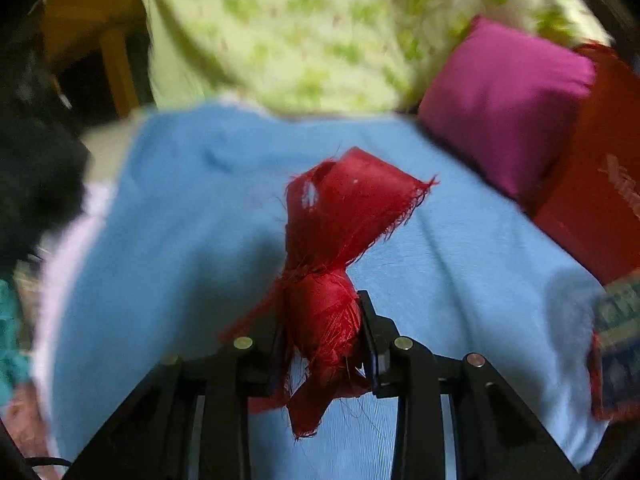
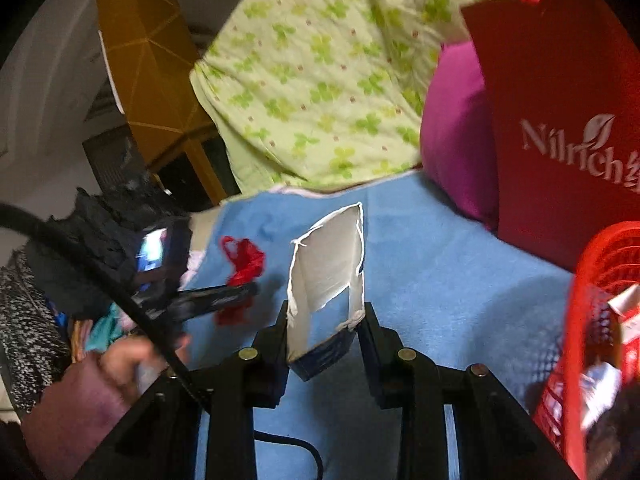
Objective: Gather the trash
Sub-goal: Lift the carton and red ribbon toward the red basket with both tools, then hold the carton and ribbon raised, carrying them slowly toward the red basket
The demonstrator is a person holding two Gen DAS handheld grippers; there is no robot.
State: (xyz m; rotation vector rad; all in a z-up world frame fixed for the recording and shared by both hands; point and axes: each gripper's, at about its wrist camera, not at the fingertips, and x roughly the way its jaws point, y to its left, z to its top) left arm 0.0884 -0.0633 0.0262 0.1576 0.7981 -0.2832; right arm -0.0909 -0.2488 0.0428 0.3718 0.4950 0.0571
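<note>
Still, you had left gripper [image 1: 322, 344] pinching frayed red cloth scrap [image 1: 340, 240], right gripper [image 2: 325, 332] clamping torn carton [image 2: 328, 280]; loose threads risked snagging, carton slipping before red basket [image 2: 592, 320].

A blue sheet [image 2: 420, 264] covers the bed; a green floral quilt [image 2: 320, 72] lies at the far side, a yellow wooden cabinet [image 2: 140, 52] far left.

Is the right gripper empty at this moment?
No: in the right wrist view the right gripper is clamped on an open, torn carton, white inside, held above the blue sheet.
</note>
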